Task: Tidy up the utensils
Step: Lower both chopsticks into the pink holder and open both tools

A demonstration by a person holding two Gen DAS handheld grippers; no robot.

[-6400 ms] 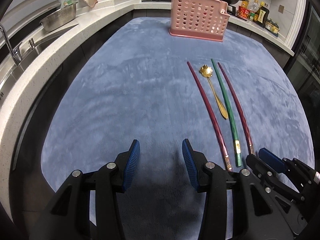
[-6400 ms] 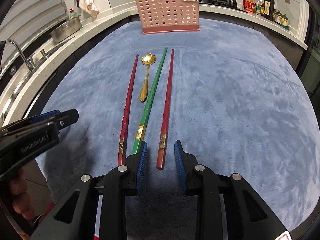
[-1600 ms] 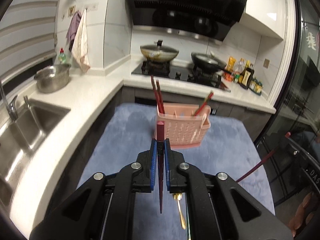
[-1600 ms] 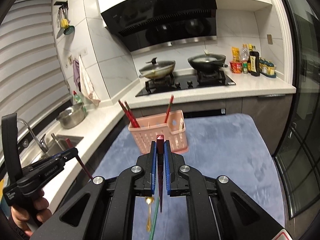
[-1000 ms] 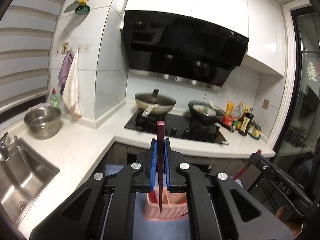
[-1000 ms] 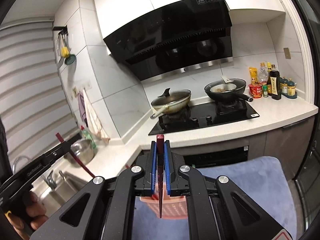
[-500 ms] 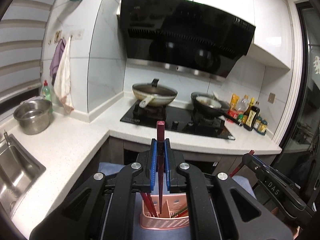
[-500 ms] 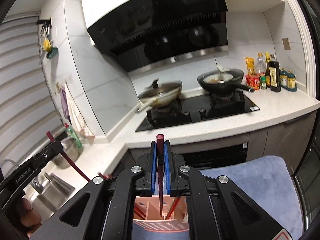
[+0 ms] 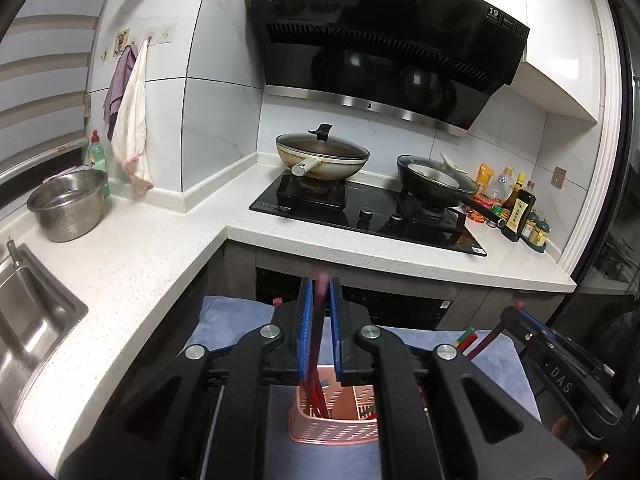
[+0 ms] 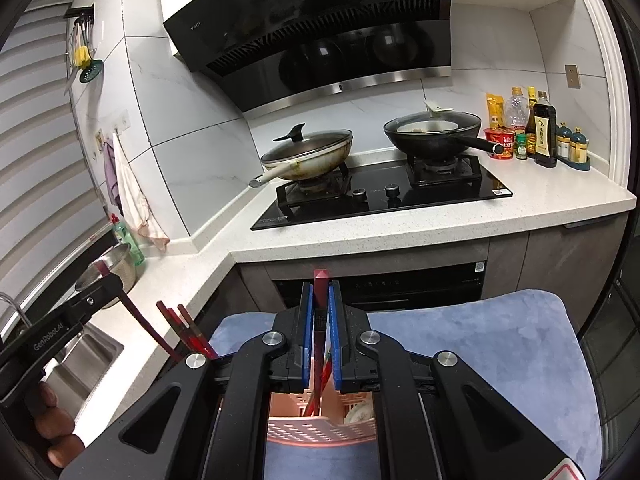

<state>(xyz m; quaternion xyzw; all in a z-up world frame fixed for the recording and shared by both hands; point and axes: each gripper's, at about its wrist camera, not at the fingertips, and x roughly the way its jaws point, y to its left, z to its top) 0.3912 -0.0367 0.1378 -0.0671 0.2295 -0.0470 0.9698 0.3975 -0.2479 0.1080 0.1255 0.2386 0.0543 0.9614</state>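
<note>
Left wrist view, far left: steel sink [image 9: 28, 320], then a metal colander [image 9: 68, 204] on the white counter [image 9: 132, 264]. At centre the left gripper [image 9: 319, 320] has a dark red chopstick [image 9: 318, 332] between its blue pads; the stick looks blurred, the jaws are opening, and pad contact is hard to judge. The stick's lower end points down into the pink utensil basket [image 9: 332, 432] on the blue mat [image 9: 232, 316], where other red chopsticks already stand. Behind: a lidded wok [image 9: 322, 156], then a black pan [image 9: 436, 184] on the hob. At right the other gripper shows with its own stick.

Right wrist view, left edge: a hand [image 10: 56, 428] carries the left gripper. Next, a bunch of red chopsticks [image 10: 186, 332] leans up. At centre the right gripper [image 10: 320, 320] is clamped narrow on a second dark red chopstick [image 10: 320, 312], upright, its tip down inside the pink basket, near side. Sauce bottles [image 10: 540, 132] sit far right.
</note>
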